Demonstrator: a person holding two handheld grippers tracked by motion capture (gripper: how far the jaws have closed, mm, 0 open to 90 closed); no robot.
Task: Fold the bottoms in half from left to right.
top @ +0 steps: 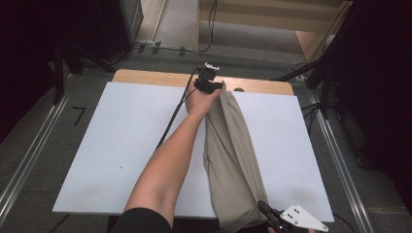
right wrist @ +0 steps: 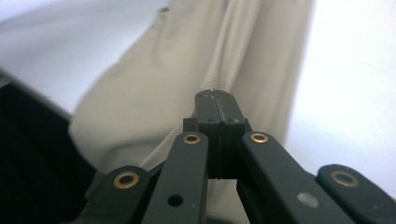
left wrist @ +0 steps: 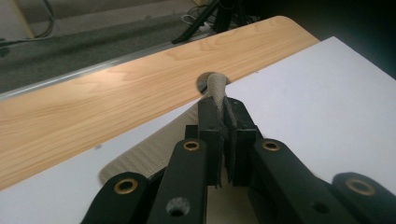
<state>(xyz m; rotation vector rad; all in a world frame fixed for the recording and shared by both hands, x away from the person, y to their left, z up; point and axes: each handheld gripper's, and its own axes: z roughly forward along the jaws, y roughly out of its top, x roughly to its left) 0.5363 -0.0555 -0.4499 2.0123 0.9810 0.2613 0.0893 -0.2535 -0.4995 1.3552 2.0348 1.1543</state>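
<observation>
A long beige cloth point(top: 235, 155) lies stretched across the white board point(top: 126, 145), running from the far edge to the near edge. At its far end, my left gripper point(top: 210, 85) is shut on a corner of the cloth point(left wrist: 154, 151), and a small tip of fabric point(left wrist: 215, 86) pokes out past the left gripper point(left wrist: 223, 105). By the near edge, my right gripper point(top: 266, 209) is shut where the cloth bunches. In the right gripper view, folds of the cloth point(right wrist: 187, 79) converge on the right gripper point(right wrist: 217, 95), whose jaws are pressed together.
The white board rests on a wooden tabletop point(top: 145, 77) with a small hole point(top: 238, 89) near the far edge. A black cable point(top: 172, 116) trails from the left gripper across the board. Tripod legs point(top: 311, 73) and cables stand on the floor beyond; metal rails point(top: 29, 155) flank the table.
</observation>
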